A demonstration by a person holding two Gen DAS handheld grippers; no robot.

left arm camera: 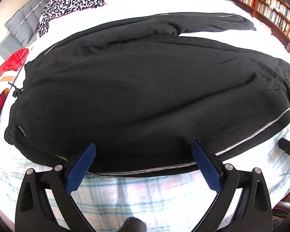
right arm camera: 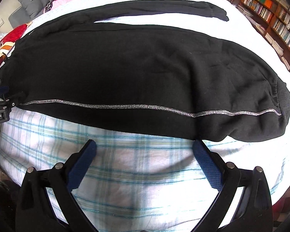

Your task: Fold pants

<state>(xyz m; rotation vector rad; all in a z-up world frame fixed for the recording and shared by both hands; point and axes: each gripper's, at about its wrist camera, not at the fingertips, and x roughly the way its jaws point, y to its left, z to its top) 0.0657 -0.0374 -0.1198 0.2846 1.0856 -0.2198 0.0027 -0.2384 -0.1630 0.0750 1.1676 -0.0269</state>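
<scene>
Black jogging pants with a silver side stripe lie flat across a bed, waistband to the left and cuffs to the right. The two legs are spread apart, the far leg stretched along the back. My left gripper is open, its blue fingertips just over the near edge of the upper leg, close to the waistband. My right gripper is open too, hovering at the near hem of the lower leg, left of the ribbed cuff. Nothing is held by either one.
The bed carries a white and blue plaid sheet. A leopard-print pillow, a grey cushion and a red rose-print cloth lie at the far left. Bookshelves fill the right wall.
</scene>
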